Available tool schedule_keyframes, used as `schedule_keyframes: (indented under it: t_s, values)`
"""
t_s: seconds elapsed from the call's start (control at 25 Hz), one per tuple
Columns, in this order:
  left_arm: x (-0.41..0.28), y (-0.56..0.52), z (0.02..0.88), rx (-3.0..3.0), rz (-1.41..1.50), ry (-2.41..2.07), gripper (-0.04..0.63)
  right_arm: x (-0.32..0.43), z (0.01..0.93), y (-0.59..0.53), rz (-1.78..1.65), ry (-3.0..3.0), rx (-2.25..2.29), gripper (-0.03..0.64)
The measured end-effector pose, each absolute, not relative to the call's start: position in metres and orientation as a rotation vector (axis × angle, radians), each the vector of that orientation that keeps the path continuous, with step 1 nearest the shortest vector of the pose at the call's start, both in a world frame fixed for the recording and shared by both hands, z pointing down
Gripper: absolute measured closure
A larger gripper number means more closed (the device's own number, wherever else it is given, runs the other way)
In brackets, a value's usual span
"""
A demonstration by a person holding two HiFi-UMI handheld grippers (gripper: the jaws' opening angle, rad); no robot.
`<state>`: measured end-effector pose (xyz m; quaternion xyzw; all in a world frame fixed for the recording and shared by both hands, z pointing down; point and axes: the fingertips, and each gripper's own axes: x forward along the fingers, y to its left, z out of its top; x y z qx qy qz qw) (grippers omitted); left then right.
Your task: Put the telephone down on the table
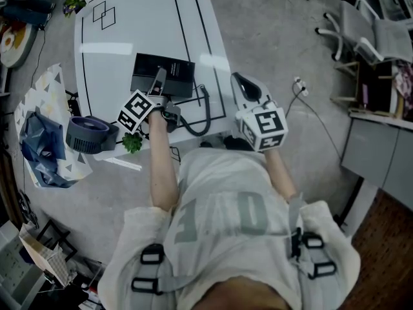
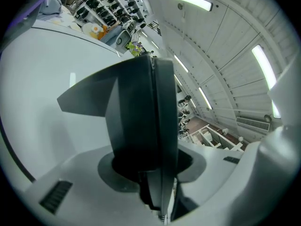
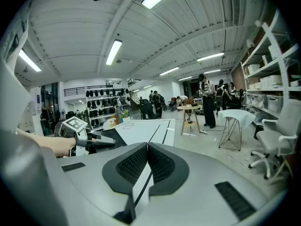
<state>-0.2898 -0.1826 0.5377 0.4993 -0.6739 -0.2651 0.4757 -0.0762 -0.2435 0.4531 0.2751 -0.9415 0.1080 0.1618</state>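
Left gripper view: telephone (image 2: 136,117) in left gripper (image 2: 150,171)

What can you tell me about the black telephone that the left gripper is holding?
The telephone is a flat, matte black slab with small pale print on top. It lies about level over the near part of the white table; whether it touches the tabletop cannot be told. The left gripper is shut on its near edge, one jaw above, one below, so that gripper's view shows it edge-on. A black cord loops beside it.
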Motion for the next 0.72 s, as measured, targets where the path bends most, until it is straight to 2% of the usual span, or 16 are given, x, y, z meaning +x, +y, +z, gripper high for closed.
schedule_keyframes:
  t_s: [0.72]
  values:
    - [-0.2897, -0.1786, 0.5423, 1.228, -0.743, -1.601, 0.433, -0.0749, 0.4575, -0.2392, 0.315, -2.676, 0.773, 0.609]
